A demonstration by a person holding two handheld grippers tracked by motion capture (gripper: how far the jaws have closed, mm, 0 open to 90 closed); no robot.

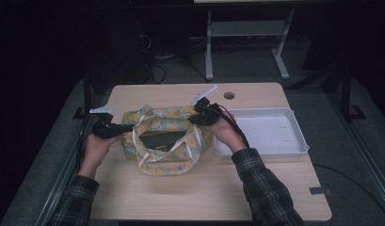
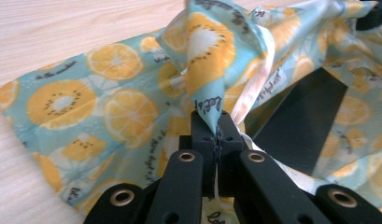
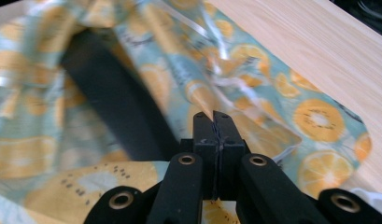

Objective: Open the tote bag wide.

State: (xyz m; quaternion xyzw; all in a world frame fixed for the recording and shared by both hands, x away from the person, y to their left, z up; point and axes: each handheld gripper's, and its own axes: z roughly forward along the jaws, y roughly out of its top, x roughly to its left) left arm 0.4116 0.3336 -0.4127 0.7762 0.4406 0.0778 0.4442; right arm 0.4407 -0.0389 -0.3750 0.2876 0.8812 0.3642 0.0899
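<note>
- Left claw (image 2: 218, 122) pinches the bag (image 1: 166, 136) rim; right claw (image 3: 215, 122) grips the opposite edge.
- Mouth looks pulled open, dark box (image 1: 161, 140) inside; removing it probably remains.

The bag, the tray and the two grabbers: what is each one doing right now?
Bag: mouth pulled open, lying on the table, a black thing inside.
Left gripper: shut on the bag's edge.
Right gripper: jaws closed, pinching the bag's fabric.
Tray: empty, flat on the table beside the bag.
</note>
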